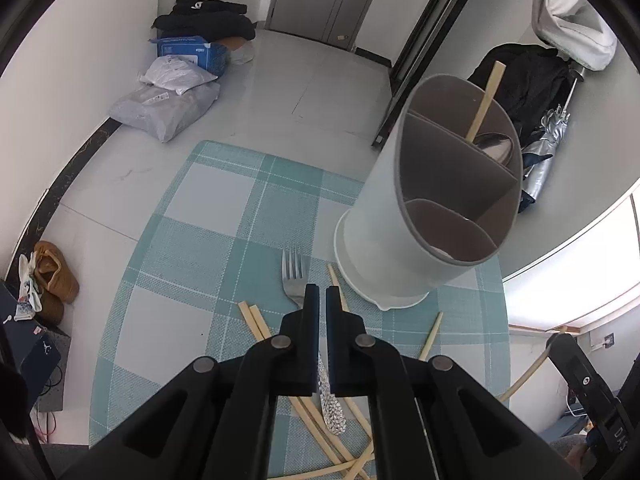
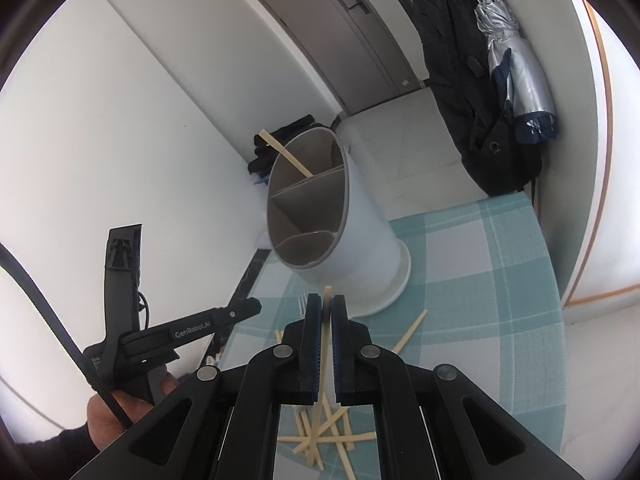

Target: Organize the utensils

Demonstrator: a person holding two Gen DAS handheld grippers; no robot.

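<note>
Right gripper: jaws nearly closed, a chopstick pinched between the pads, its tip poking out just past the fingertips toward the holder. Grip sat well along the shaft, not at the tip.

Left gripper: jaws drawn to a narrow slit, nothing between them as far as the view showed. It hovered over the fork, whose textured handle ran back under the fingers; contact could not be told.

Handling, as judged: chopsticks light, stiff, thin wood, prone to pivot in a single pinch, so a hold near mid-length seemed safest. Fork heavier, hard, smooth metal, lying flat on the mat; the neck or the knurled handle looked the better purchase, the tines slippery.

Holder: tall, white, divided inside into compartments, standing at the far side of the mat. One chopstick and a spoon already stood in the far compartment. Light plastic by the look, likely to tip if knocked at the rim.

Loose chopsticks lay crossed in a heap on the near part of the mat.

Surface: teal-and-white check woven mat, some grip. Room: pale tiled floor, grey door far, dark coat and silver umbrella hung at right, parcels and shoes on the floor at left.
</note>
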